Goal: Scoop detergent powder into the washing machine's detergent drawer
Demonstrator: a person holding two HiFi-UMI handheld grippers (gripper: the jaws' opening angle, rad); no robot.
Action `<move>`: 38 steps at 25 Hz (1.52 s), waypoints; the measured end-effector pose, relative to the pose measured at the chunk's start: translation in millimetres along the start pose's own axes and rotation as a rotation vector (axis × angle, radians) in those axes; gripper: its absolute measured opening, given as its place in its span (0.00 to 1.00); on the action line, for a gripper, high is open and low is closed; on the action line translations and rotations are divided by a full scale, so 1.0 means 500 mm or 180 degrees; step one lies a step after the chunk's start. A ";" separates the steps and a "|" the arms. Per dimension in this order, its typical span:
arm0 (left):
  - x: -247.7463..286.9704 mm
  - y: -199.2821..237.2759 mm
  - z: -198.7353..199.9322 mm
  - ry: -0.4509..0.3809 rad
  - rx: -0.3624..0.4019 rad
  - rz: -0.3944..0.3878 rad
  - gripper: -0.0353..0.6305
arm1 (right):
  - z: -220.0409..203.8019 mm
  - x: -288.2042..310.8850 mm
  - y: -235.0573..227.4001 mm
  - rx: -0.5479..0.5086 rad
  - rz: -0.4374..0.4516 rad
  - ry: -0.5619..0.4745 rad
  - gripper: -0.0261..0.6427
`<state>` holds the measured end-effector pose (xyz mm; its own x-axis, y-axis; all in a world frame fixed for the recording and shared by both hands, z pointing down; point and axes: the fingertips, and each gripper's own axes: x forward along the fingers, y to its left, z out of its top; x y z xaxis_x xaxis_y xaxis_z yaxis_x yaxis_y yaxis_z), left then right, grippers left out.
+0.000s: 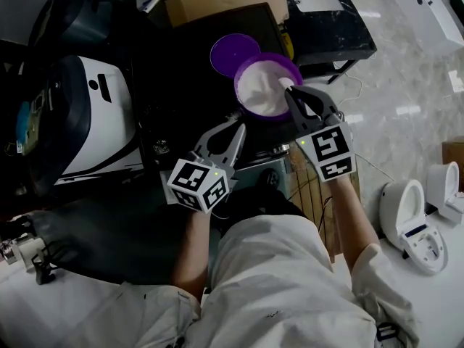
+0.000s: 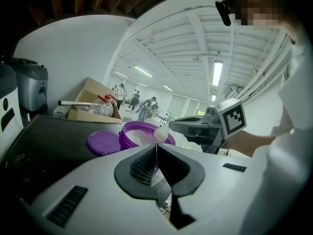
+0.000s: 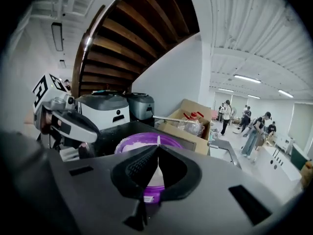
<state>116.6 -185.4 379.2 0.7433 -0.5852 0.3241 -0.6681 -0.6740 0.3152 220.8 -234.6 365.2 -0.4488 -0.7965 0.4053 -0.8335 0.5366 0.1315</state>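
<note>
Scooping step: right gripper (image 1: 288, 93) pinches the scoop (image 1: 284, 84) in the powder (image 1: 261, 96) of the purple tub (image 1: 246, 67) at upper centre, left gripper (image 1: 238, 129) pressed together, empty (drawer not visible), so next likely needs 1 level carry.

Tub (image 1: 270, 56) glossy plastic; scoop (image 2: 161, 133) smooth plastic; powder (image 1: 259, 90) matt; box (image 1: 225, 2) cardbd.

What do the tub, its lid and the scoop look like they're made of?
Tub: seemingly plastic, with a smooth purple wall and a thin, even rim.
Lid: likely the same plastic, in matching purple with a slight sheen.
Scoop, held in the right gripper: probably white plastic, smooth and matte, but too small to be sure.
</note>
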 end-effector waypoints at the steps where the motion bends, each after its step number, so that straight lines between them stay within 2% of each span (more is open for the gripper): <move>1: 0.001 0.002 -0.003 0.0009 -0.0002 0.0012 0.09 | -0.002 0.003 0.002 -0.0078 -0.0006 0.0022 0.06; 13: 0.010 0.013 -0.003 0.0030 0.0008 0.0153 0.09 | -0.036 0.037 0.004 -0.0637 0.0069 0.0301 0.05; 23: -0.001 0.015 -0.005 0.0015 -0.0001 0.0253 0.09 | -0.062 0.055 0.014 -0.0846 0.0154 0.0602 0.05; 26: -0.005 0.016 -0.006 0.0004 -0.0018 0.0268 0.09 | -0.066 0.058 0.018 -0.0773 0.0190 0.0711 0.05; 38: -0.003 0.026 0.000 -0.0011 -0.0015 0.0207 0.09 | -0.075 0.062 0.022 -0.0121 0.0342 0.1005 0.05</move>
<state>106.8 -193.1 382.5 0.6985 -0.6292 0.3408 -0.7150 -0.6326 0.2977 210.0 -242.9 413.2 -0.4066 -0.6122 0.6782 -0.7715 0.6276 0.1040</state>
